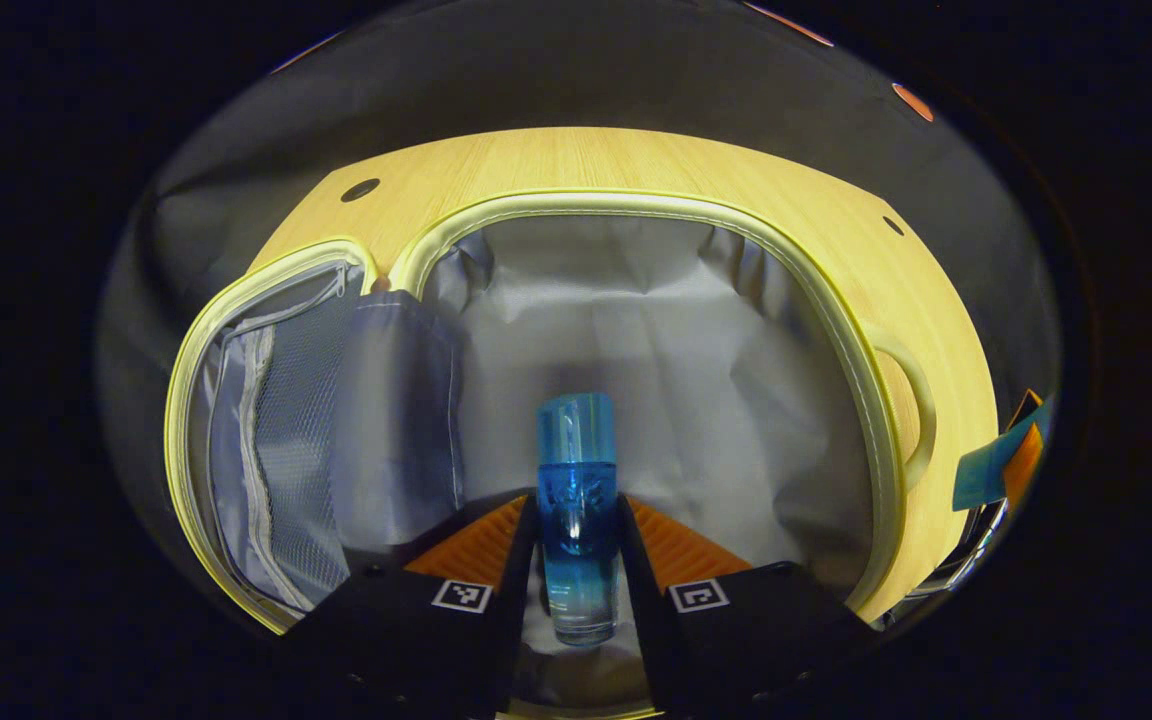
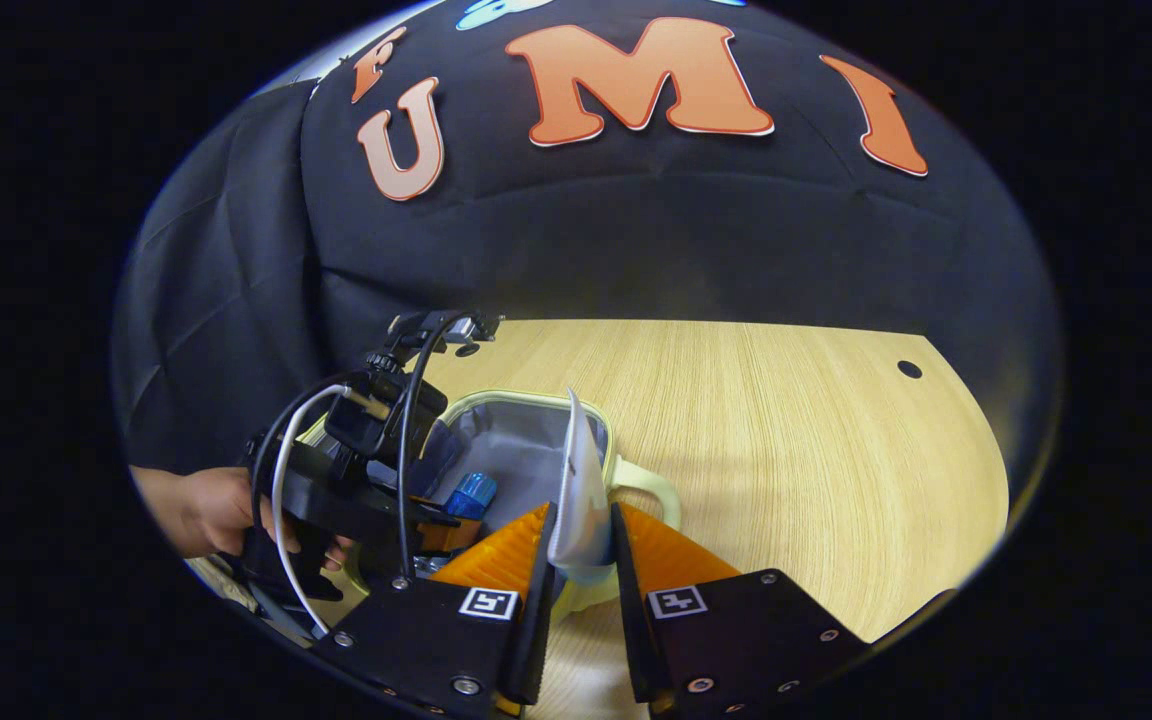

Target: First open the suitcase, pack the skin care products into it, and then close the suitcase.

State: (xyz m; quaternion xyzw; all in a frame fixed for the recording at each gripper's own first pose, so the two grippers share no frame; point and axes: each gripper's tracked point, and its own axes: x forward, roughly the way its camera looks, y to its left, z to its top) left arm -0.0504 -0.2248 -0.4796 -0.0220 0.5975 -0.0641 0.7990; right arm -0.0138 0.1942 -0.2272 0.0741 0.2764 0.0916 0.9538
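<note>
While the left tongs [image 1: 577, 520] clamp a blue bottle [image 1: 576, 500] over the open suitcase [image 1: 636, 300] and its grey lining, the right tongs [image 2: 581, 535] pinch a white tube [image 2: 581, 490] above the wooden bench [image 2: 786, 430]; a hand [image 2: 201, 510] holds the left tongs.

Blue bottle [image 1: 576, 500]; pale-yellow suitcase [image 1: 876, 420], grey lining; light-wood table [image 2: 786, 420].

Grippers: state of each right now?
Left gripper: shut on the clear blue plastic bottle, over the open suitcase.
Right gripper: shut on the pale squeeze tube.
</note>
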